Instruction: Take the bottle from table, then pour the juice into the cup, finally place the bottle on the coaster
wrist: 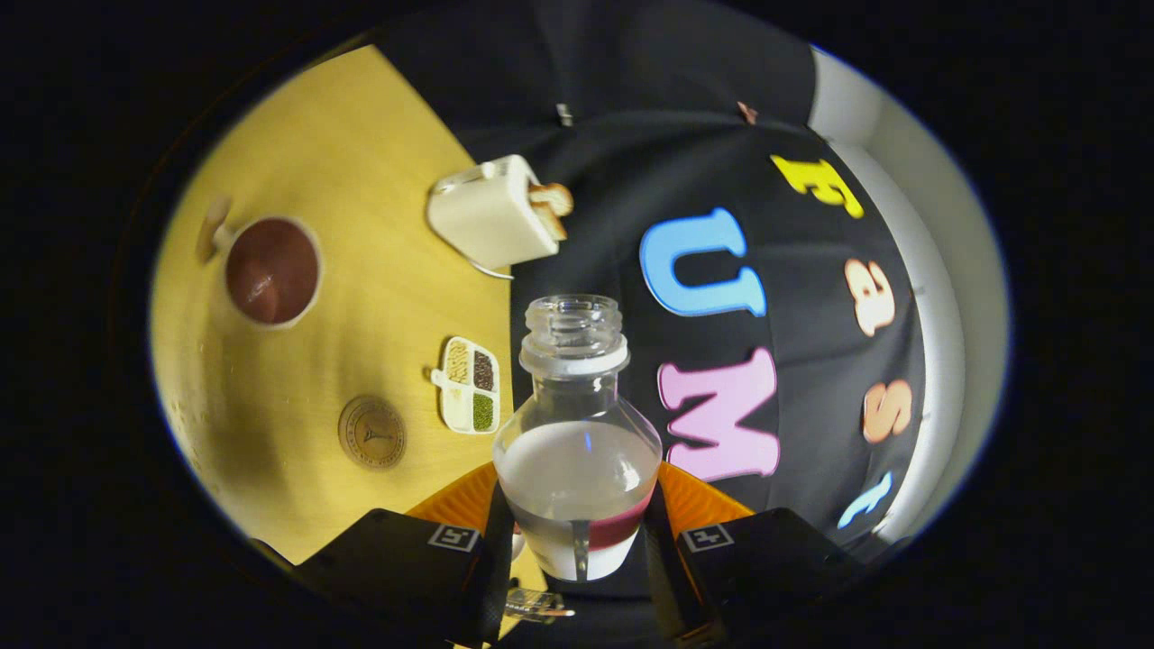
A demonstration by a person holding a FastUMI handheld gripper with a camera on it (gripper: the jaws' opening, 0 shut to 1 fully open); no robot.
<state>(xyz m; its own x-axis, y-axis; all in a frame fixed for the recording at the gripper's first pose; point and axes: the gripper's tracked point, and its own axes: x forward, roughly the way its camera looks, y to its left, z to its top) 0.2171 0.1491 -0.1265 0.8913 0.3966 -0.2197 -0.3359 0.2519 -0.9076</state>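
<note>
Gripper view is showing the bottle (pixel 577 424) sitting between the two fingers of the gripper (pixel 577 532). Both fingers are pressing on its sides, so the claw is closed only as far as the bottle lets it, and it is holding the bottle tight. The bottle is up off the table (pixel 379 162), its cap is off, and it is looking almost empty, with just a little red showing near the bottom.

Beyond the fingers, the cup (pixel 272 270) is standing on the table with dark red juice inside it. The coaster (pixel 371 433) is lying nearer the fingers, just beside a small tray (pixel 469 386) of seeds. A white toaster (pixel 491 214) is standing farther back at the table's edge.

I think the pouring is done or nearly done. Next, the bottle needs to go upright over the coaster, come down softly onto its middle, and only then should the fingers let go.
</note>
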